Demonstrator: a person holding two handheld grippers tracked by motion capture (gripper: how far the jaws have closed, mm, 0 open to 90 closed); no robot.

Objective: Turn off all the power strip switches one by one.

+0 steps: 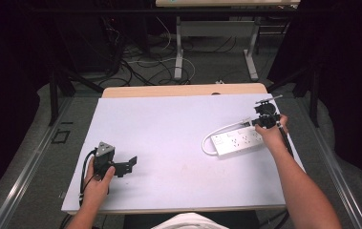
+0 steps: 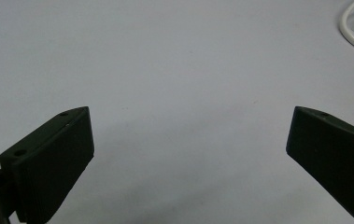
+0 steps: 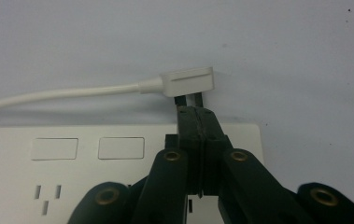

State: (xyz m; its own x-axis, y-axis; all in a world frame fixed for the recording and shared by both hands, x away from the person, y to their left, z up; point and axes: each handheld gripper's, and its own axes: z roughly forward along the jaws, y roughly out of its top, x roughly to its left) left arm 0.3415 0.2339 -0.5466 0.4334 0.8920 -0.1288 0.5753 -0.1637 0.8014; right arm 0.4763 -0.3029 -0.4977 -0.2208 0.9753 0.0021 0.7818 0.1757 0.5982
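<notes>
Care matters most at the white plug (image 3: 188,80): the right gripper (image 3: 195,109), at lower centre of its own view, has its jaws clenched together, their tips at the prongs, though whether they pinch one I cannot tell. Any pull should stay level and slow, so the power strip (image 1: 238,140) at the right of the desk (image 1: 169,138) stays put. The left gripper (image 2: 188,144) rests released at lower left. No container is present.
</notes>
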